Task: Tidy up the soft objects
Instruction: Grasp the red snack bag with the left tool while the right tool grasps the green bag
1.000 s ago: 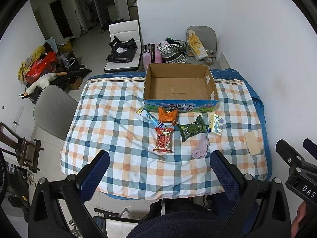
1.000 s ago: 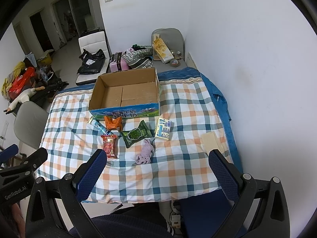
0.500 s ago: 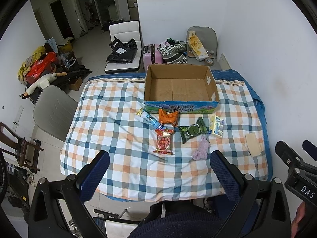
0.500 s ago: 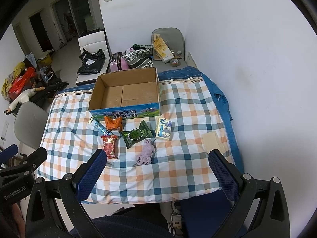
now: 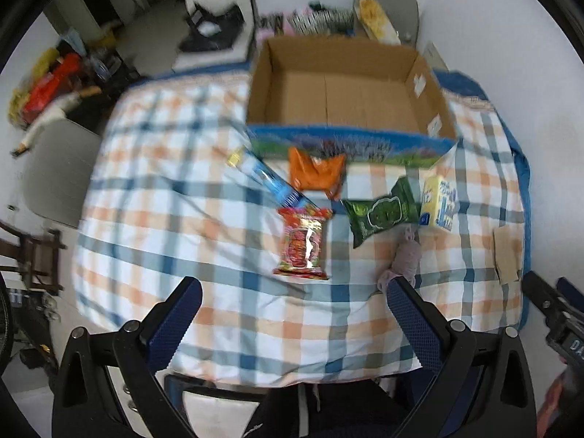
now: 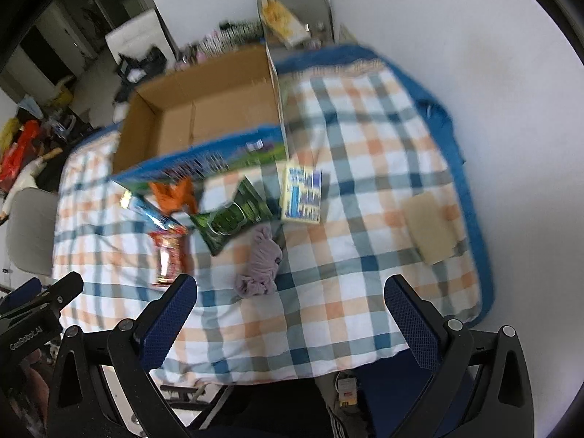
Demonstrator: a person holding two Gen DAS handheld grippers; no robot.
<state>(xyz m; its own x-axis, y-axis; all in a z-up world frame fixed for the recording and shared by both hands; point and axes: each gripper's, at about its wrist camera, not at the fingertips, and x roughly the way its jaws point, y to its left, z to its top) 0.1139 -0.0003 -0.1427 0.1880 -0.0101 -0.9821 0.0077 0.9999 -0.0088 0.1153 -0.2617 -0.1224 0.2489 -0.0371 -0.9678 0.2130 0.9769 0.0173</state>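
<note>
An open cardboard box (image 5: 350,91) (image 6: 204,116) stands empty at the back of the checked table (image 5: 175,219). In front of it lie a red snack packet (image 5: 303,244) (image 6: 168,255), an orange packet (image 5: 317,173) (image 6: 174,191), a blue tube packet (image 5: 266,179), a green packet (image 5: 381,213) (image 6: 230,217), a yellow and blue carton (image 5: 438,202) (image 6: 301,195) and a crumpled mauve cloth (image 5: 403,261) (image 6: 261,264). My left gripper (image 5: 292,323) is open and empty above the table's near edge. My right gripper (image 6: 290,319) is open and empty, near the cloth.
A tan flat pad (image 5: 507,255) (image 6: 432,228) lies at the table's right edge. A grey chair (image 5: 54,171) stands left of the table. White walls rise behind and right. Clutter and chairs fill the floor beyond the box.
Both grippers have moved forward and down toward the table, so the objects look larger. Nothing on the table has moved. Both grippers stay open.
</note>
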